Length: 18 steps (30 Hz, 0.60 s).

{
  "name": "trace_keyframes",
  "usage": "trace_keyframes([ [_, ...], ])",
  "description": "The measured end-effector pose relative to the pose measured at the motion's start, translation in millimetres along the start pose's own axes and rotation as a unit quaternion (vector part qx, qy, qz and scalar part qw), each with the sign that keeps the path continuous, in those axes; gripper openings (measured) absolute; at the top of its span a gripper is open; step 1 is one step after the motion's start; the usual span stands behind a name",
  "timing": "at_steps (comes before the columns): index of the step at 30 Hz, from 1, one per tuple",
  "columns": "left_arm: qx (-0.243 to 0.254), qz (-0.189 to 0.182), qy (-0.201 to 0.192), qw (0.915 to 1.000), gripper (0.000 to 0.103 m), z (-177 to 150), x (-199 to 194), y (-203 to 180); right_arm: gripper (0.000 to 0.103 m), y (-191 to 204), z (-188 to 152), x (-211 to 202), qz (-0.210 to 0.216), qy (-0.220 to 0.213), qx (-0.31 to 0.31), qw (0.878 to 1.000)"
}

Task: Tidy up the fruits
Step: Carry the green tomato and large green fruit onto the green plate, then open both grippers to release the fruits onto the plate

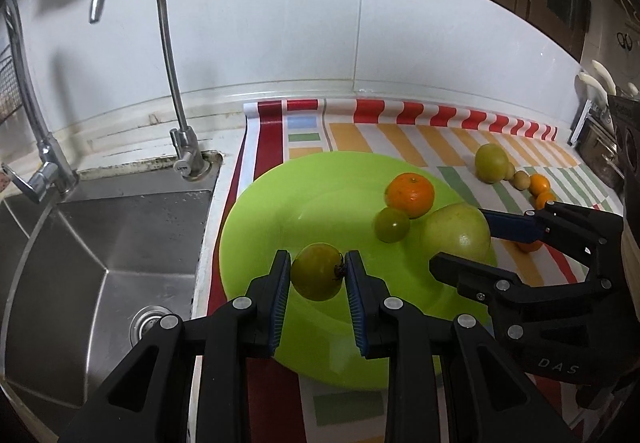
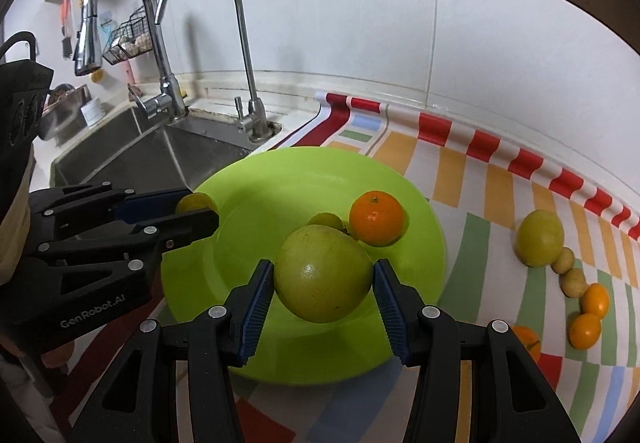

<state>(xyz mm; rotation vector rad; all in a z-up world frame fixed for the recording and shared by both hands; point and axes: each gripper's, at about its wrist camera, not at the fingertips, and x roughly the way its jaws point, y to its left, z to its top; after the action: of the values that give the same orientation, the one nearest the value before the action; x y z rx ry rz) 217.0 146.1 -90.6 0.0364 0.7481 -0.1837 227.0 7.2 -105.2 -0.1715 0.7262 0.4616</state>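
Note:
A lime-green plate [image 1: 256,227] [image 2: 248,211] lies on the striped mat. My left gripper [image 1: 318,271] [image 2: 198,213] is shut on a small green tomato [image 1: 317,271] [image 2: 196,203] over the plate's near left part. My right gripper [image 2: 324,281] [image 1: 460,243] is shut on a large green round fruit [image 2: 323,279] [image 1: 456,233] over the plate's right part. On the plate lie an orange mandarin [image 1: 410,194] [image 2: 377,218] and a small green fruit [image 1: 391,225] [image 2: 326,221].
On the mat right of the plate lies a row of fruit: a green one [image 2: 539,238] [image 1: 491,163], two small brownish ones [image 2: 573,282], and several small oranges [image 2: 585,331]. A steel sink [image 1: 100,243] with taps [image 1: 168,55] is at the left. The tiled wall is behind.

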Motion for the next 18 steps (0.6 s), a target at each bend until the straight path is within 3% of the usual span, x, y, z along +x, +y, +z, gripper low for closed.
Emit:
trace_keyframes([
  [3, 0.002, -0.003, 0.003, 1.0000, 0.028, 1, 6, 3, 0.052, 0, 2, 6, -0.005, 0.003, 0.000, 1.000],
  [7, 0.000, -0.001, 0.003, 1.0000, 0.045, 3, 7, 6, 0.053, -2, 4, 14, -0.003, 0.013, 0.009, 1.000],
  [8, -0.002, 0.001, 0.001, 1.0000, 0.045, 3, 5, 6, 0.055, -3, 4, 14, -0.003, 0.012, 0.012, 1.000],
  [10, -0.003, 0.009, -0.003, 0.9999, 0.046, 3, 0, 7, 0.070, -3, 4, 6, -0.014, -0.002, 0.016, 1.000],
  [18, -0.006, 0.028, -0.031, 0.9991, 0.054, -3, -36, -7, 0.070, -9, -2, -33, -0.044, -0.033, 0.025, 0.998],
])
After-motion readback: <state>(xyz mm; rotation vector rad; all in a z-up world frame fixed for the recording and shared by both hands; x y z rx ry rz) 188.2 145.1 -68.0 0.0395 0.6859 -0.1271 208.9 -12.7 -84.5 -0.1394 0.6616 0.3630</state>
